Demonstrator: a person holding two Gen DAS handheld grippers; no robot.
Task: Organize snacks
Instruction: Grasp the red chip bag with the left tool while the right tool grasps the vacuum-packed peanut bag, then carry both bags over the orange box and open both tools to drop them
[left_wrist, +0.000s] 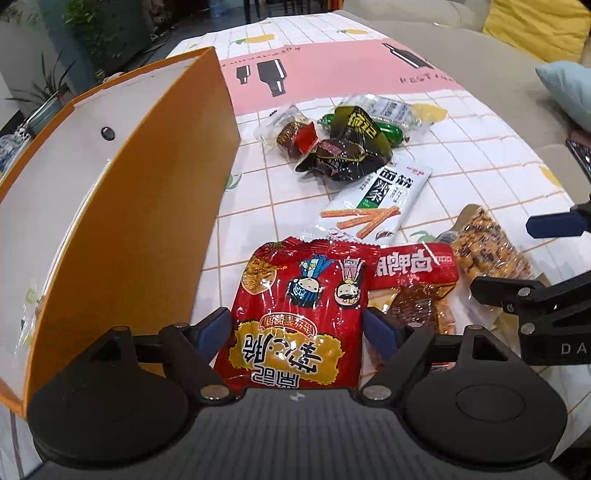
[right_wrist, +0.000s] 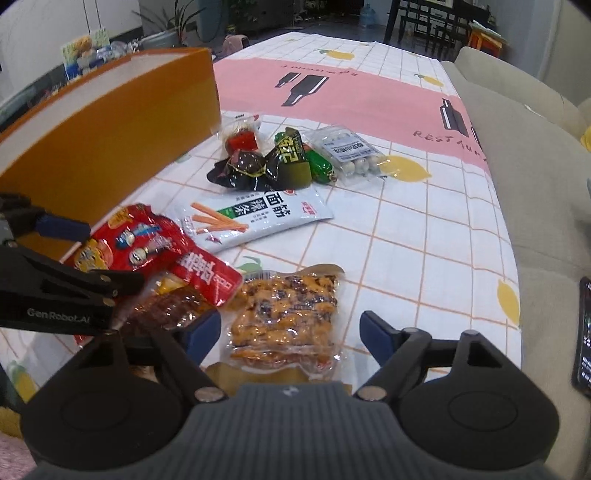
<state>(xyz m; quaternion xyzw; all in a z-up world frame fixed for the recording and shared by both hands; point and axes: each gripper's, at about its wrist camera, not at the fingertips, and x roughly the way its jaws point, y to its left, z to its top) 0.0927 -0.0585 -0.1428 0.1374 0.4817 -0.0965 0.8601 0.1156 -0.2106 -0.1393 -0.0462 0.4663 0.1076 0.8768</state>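
Left tongs (left_wrist: 297, 328) grip the red noodle-snack packet (left_wrist: 295, 314); only the right wrist view shows right tongs (right_wrist: 290, 332) gaping.

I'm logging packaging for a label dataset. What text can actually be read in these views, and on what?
"面筋 辣条": white snack packet.
"GenRobot.AI": left gripper body, seen from the right wrist.
"RESTAU", cut off: pink band of the tablecloth.
"DA", cut off: right gripper body.
Red packet, held upside down: large characters not surely readable.
Small print elsewhere: blurred.
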